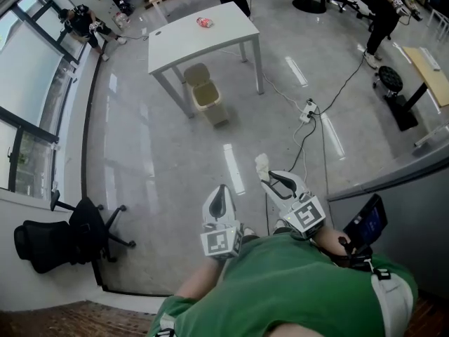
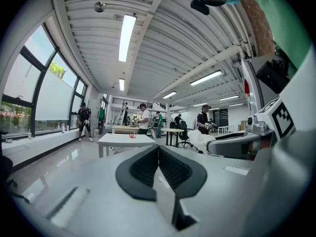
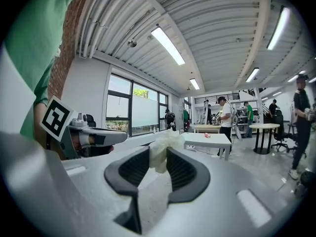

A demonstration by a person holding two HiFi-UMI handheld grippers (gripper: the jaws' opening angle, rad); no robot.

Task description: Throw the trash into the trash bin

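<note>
We have a soft white paper wad (image 3: pixel 160 151) pinched in our right gripper (image 1: pixel 269 179). The jaws squeeze the wad low down, and its top sticks out past the tips. The wad looks very light and squishy. We think it will not break. It could slip out if we loosen our squeeze, and it may float a bit when it falls. Holding it in the thick middle of the crumple seems best.

Our left gripper (image 1: pixel 222 190) is closed tight with nothing in it.

We hold both grippers close to our tummy, side by side. They point out almost flat, toward the room.

The trash bin (image 1: pixel 205 95) stands far away from us, under the edge of the white table (image 1: pixel 235 30). A small red thing (image 1: pixel 204 22) lies on that table. We think we must walk over to the bin first.
</note>
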